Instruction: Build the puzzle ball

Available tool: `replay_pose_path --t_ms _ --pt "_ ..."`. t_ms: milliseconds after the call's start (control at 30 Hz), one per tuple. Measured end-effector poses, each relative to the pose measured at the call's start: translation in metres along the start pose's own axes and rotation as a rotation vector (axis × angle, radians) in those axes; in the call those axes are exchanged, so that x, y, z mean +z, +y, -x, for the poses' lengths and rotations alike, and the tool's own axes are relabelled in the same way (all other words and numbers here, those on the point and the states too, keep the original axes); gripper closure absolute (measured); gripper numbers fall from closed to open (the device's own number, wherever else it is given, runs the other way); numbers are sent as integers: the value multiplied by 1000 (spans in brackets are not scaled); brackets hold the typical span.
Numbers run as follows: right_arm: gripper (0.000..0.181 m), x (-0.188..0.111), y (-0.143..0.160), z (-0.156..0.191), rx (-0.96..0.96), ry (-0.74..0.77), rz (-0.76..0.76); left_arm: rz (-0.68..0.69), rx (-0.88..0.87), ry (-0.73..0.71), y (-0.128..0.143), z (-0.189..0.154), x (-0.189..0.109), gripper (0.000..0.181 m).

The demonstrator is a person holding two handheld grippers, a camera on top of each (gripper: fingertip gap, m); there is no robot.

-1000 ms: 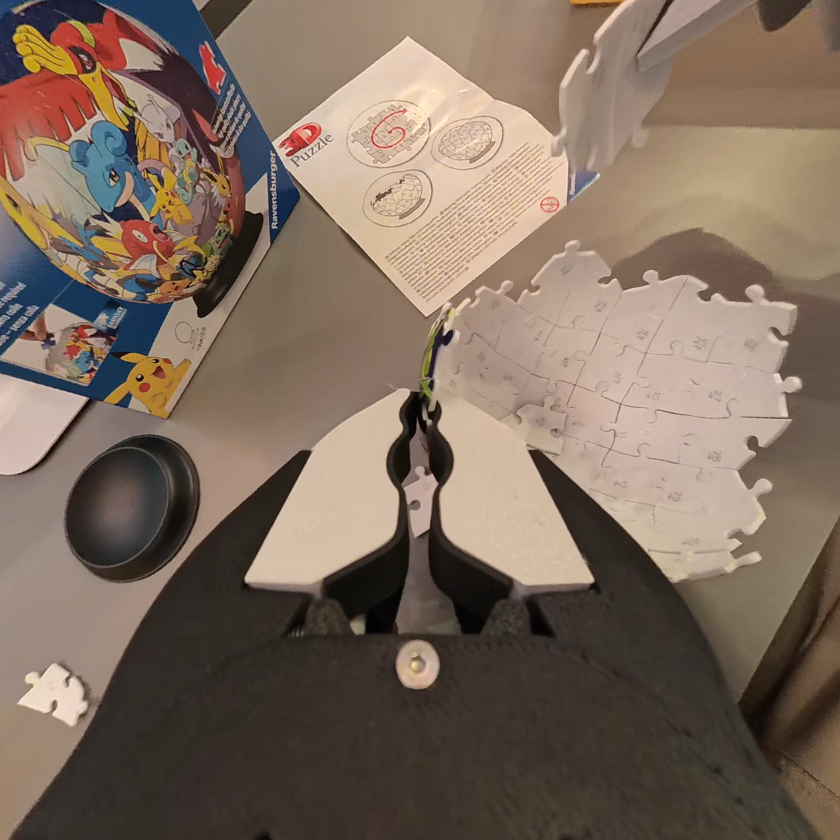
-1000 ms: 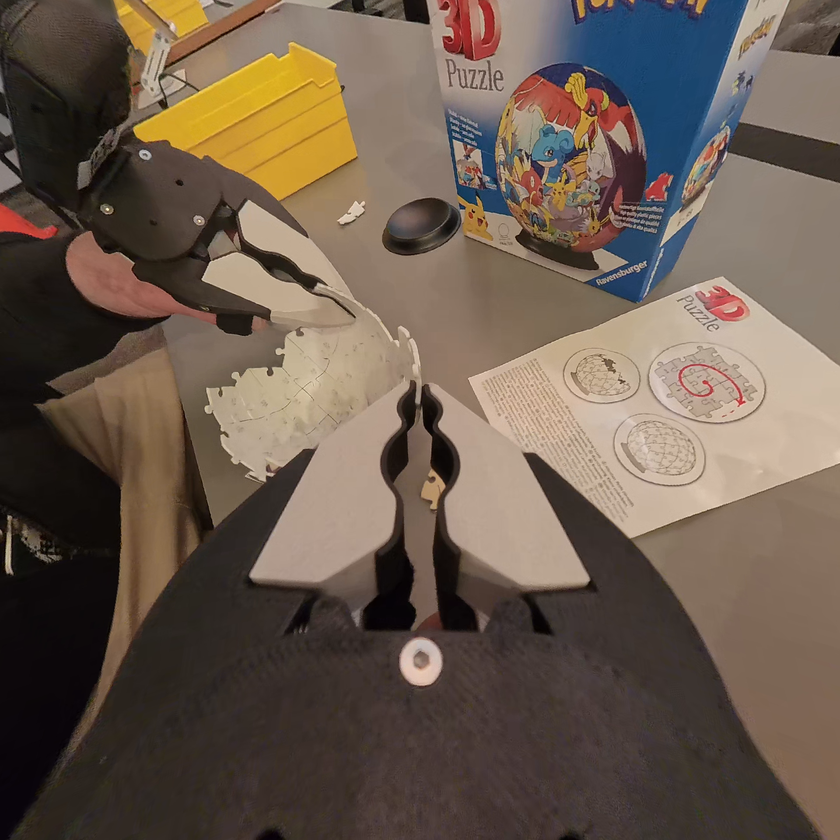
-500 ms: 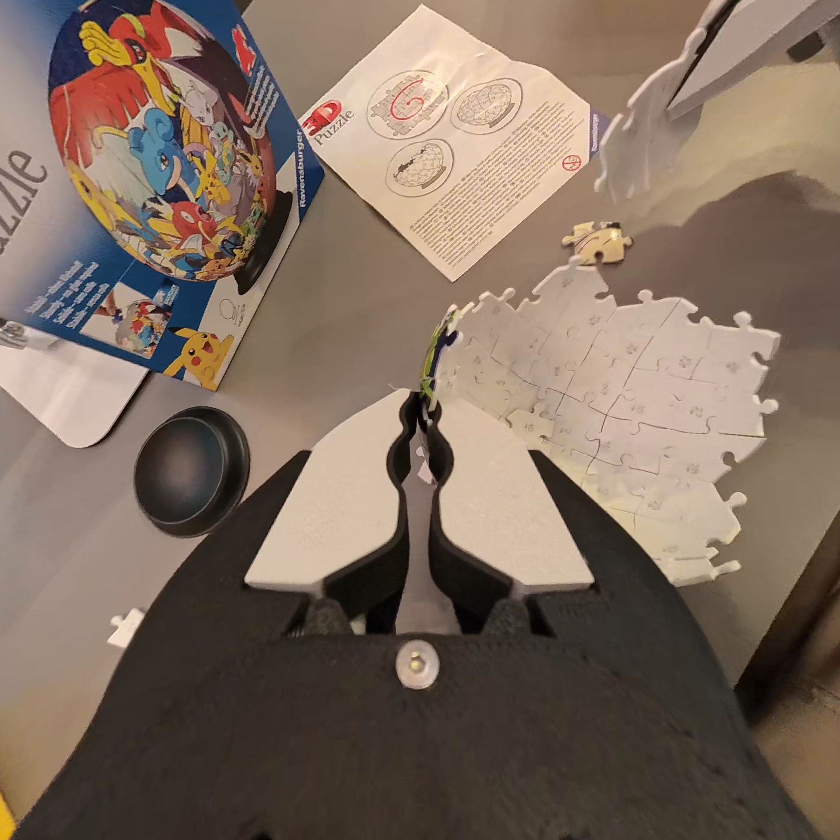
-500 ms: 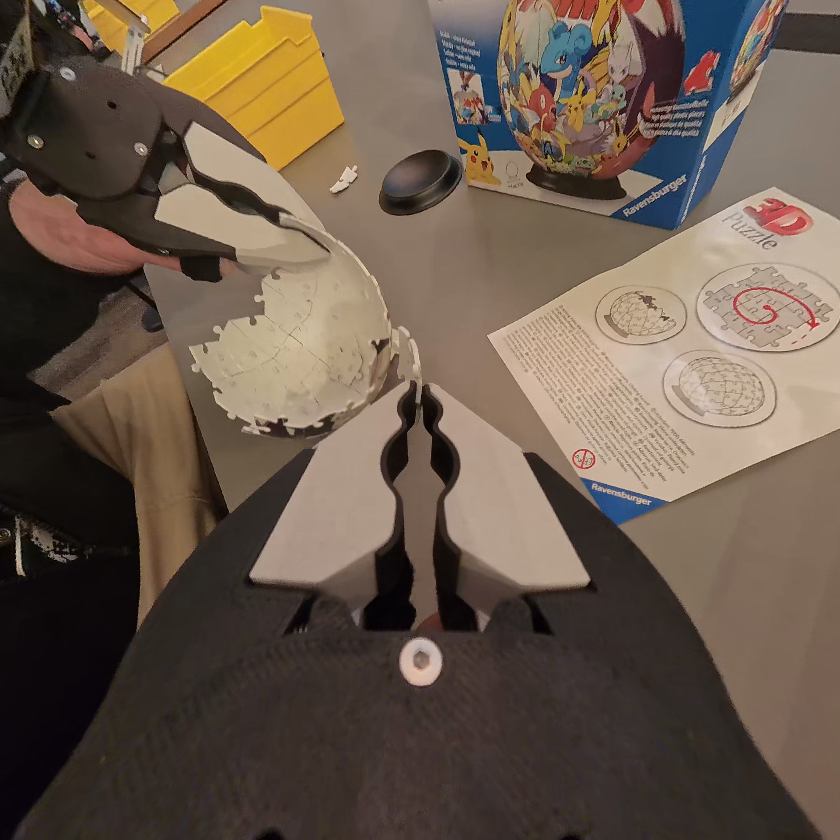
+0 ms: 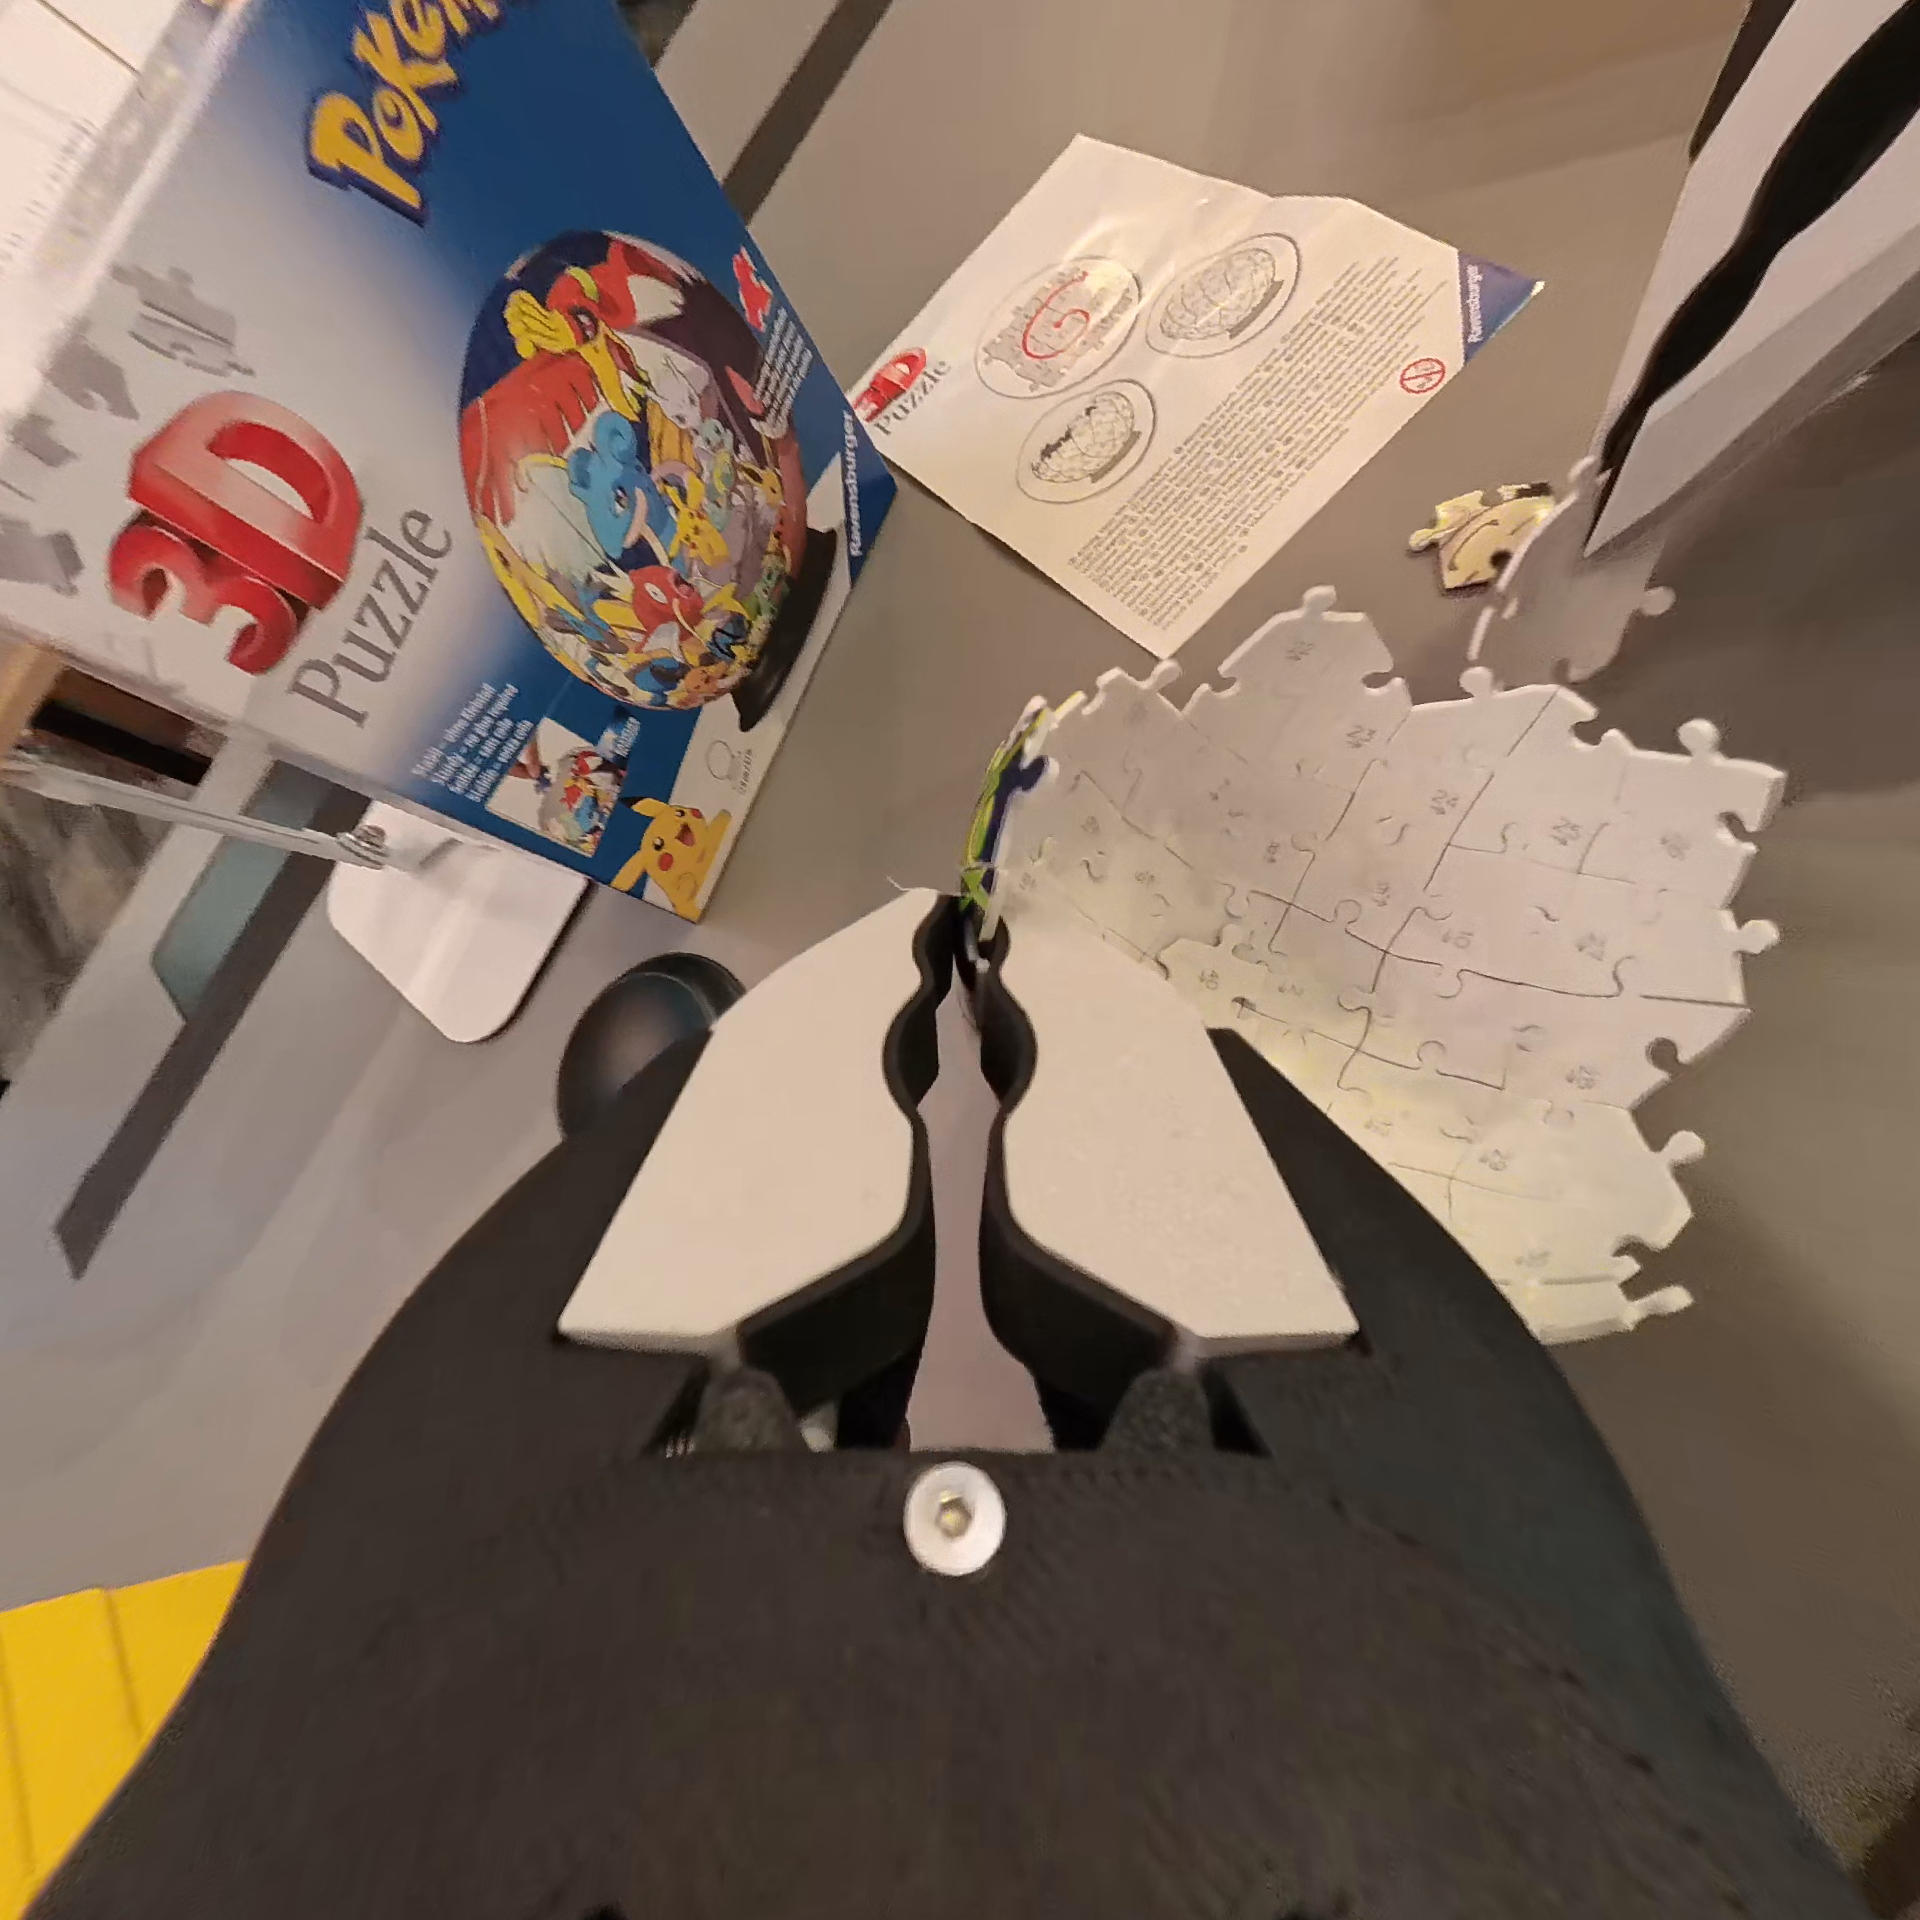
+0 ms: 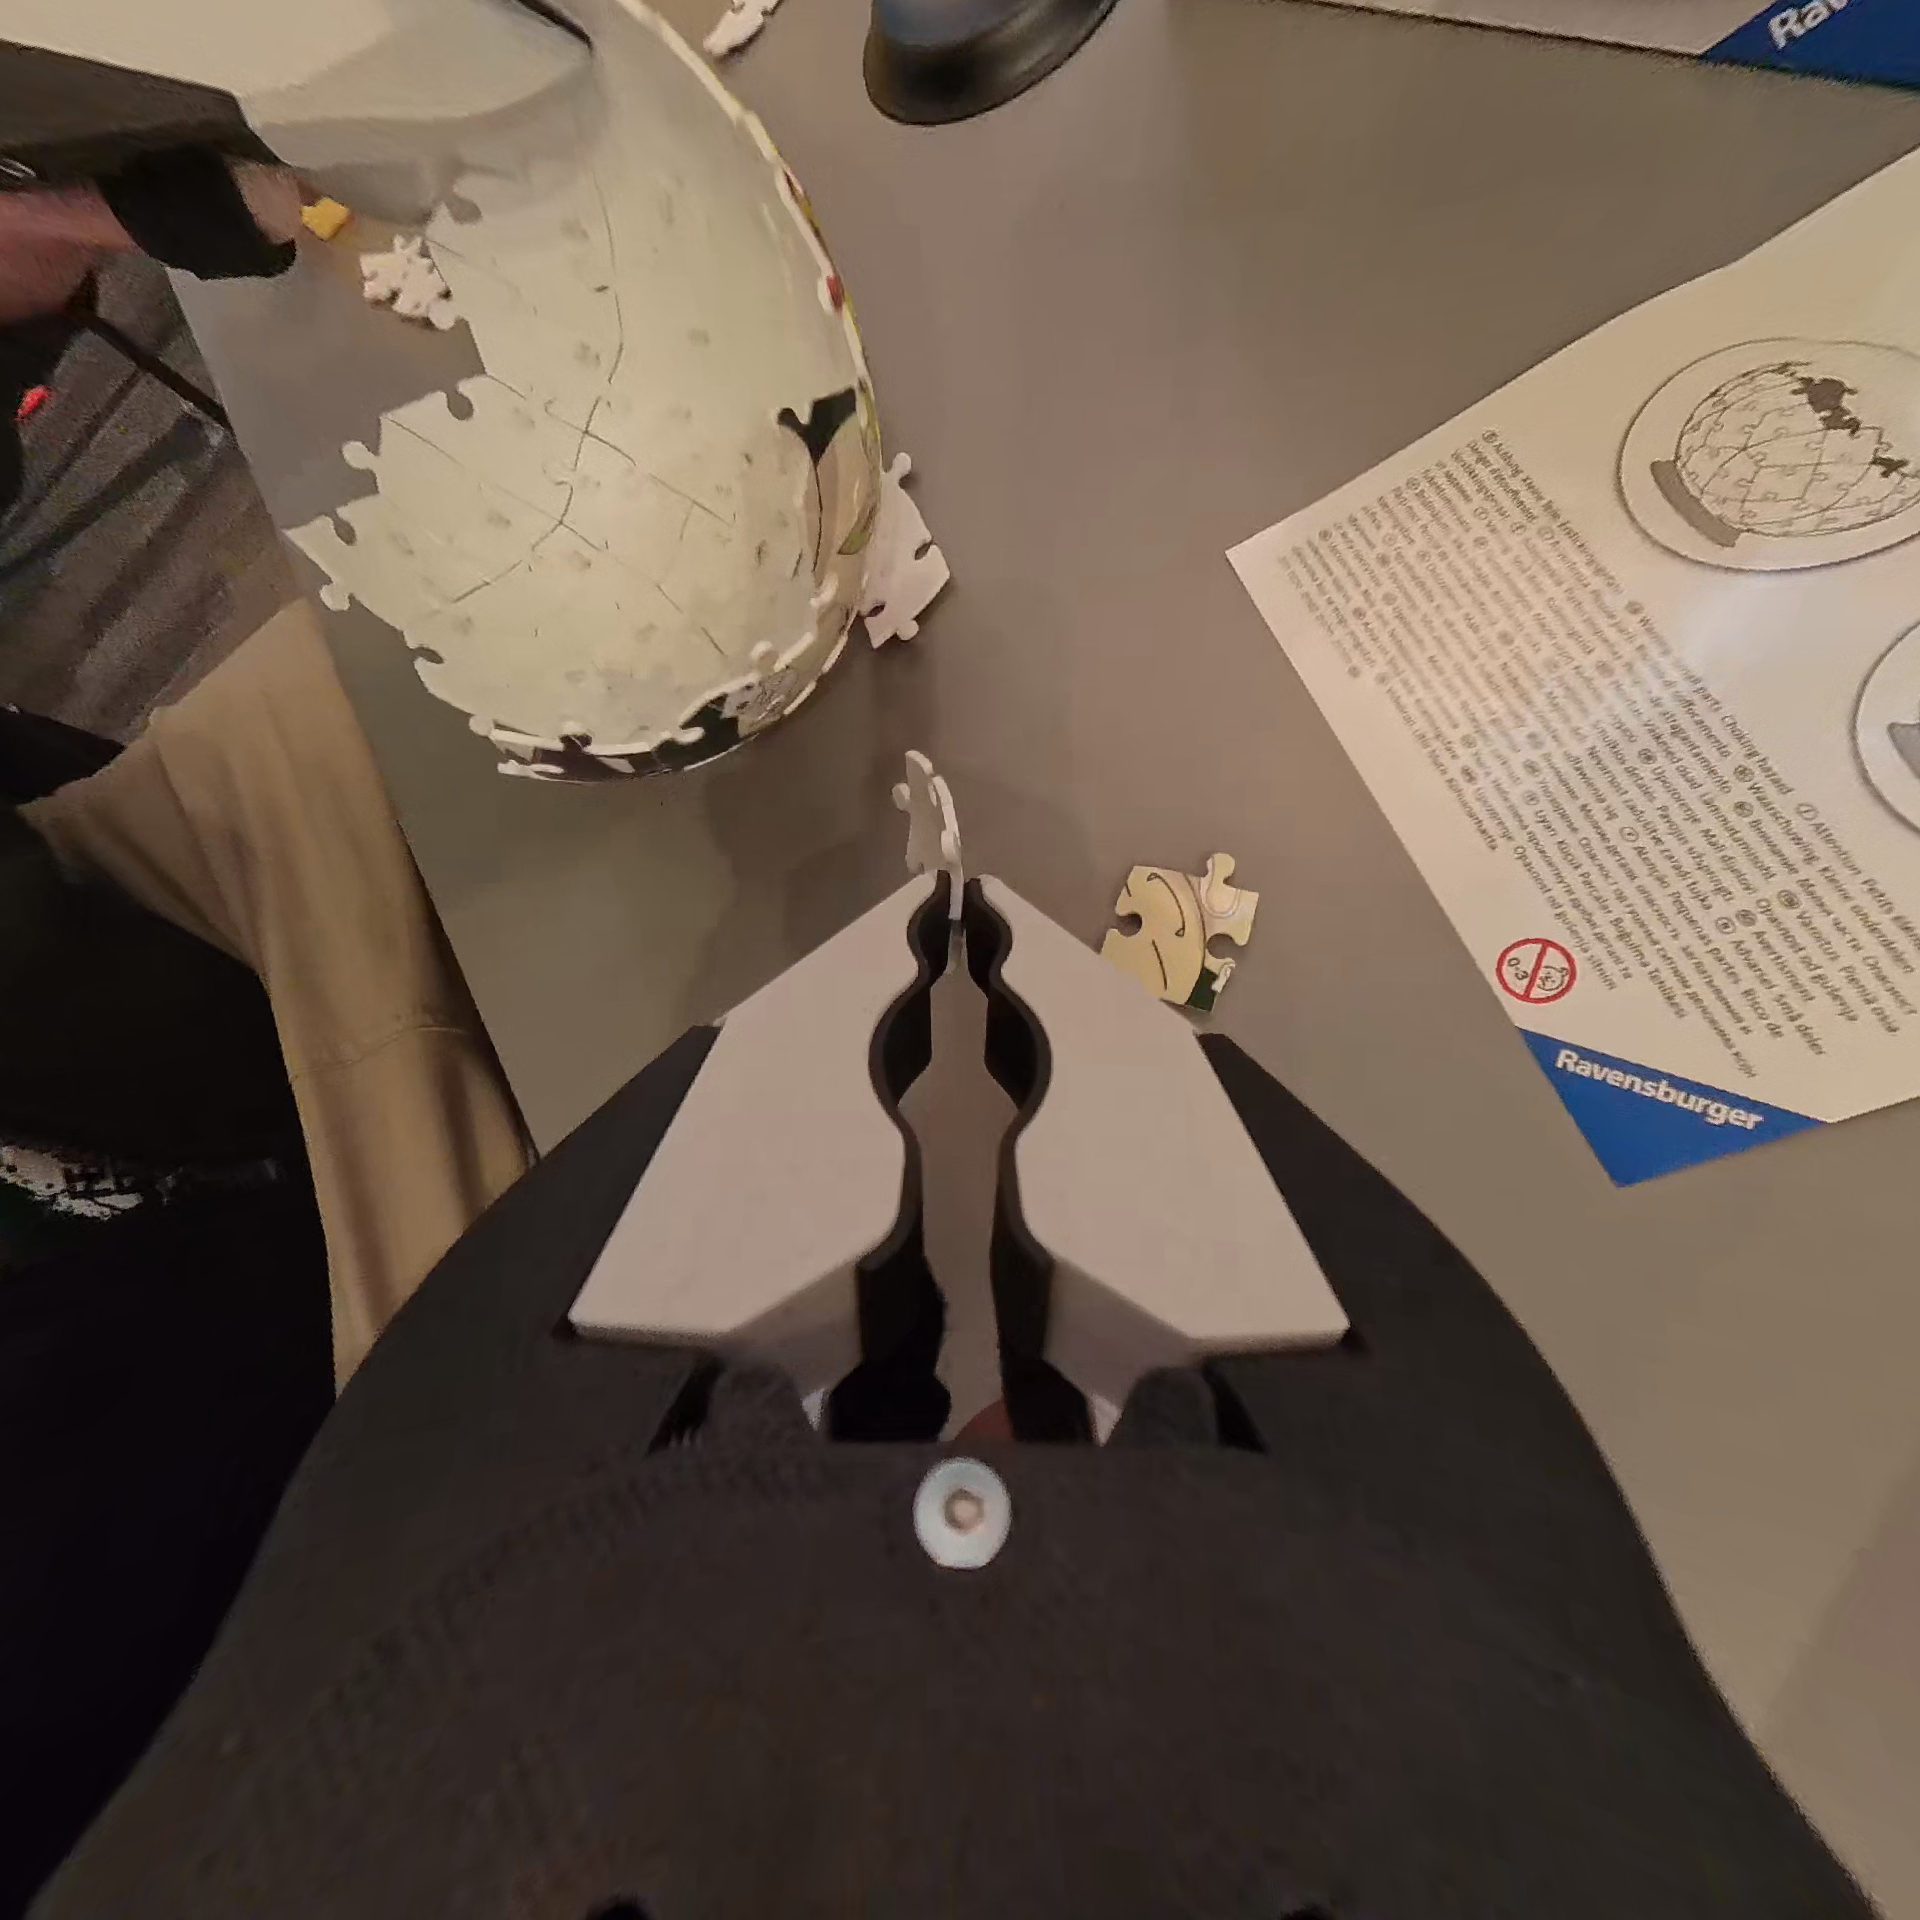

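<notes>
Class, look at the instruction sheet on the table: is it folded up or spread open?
Spread open: the instruction sheet lies flat on the table, creases and diagrams showing.

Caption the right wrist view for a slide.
Right gripper pinching a white puzzle piece beside the half-built puzzle shell.

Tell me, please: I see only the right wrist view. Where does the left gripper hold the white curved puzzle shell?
Observer: The left gripper is shut on the rim of the white curved puzzle shell, where a coloured edge shows.
Operator: My right gripper holds a small white puzzle piece, edge-on for me. How does it face?
Observer: Its flat white side faces the left camera, close to the shell's far edge.
Operator: Is anything beside the left gripper?
Observer: The corner of a yellow bin, at the lower left of that view.
</notes>
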State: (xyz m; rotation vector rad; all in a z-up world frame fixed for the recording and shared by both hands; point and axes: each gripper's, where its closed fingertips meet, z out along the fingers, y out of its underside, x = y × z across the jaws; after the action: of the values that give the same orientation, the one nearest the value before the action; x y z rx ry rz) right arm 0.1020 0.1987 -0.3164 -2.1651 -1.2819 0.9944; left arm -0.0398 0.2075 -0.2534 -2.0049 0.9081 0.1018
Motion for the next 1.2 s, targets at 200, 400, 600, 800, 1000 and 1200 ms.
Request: replay_pose_path --t_ms 200,400,600,800,1000,1200 --pt "161 -9 -14 -6 -15 79 -39 -88 96 -177 -9 16 -3 179" --pt "128 -11 -28 23 61 -8 -110 -195 184 -313 -37 30 -11 179" --pt "124 8 -43 47 220 -117 -187 -276 294 -419 -67 34 -19 179" --pt "134 27 -61 41 318 -120 -266 -375 393 -498 -96 26 -30 179" --pt "148 20 -77 30 345 -104 -389 -480 518 -595 -122 19 -46 179" --pt "152 1 -109 25 299 -92 -525 -588 638 -693 -151 16 -65 179"
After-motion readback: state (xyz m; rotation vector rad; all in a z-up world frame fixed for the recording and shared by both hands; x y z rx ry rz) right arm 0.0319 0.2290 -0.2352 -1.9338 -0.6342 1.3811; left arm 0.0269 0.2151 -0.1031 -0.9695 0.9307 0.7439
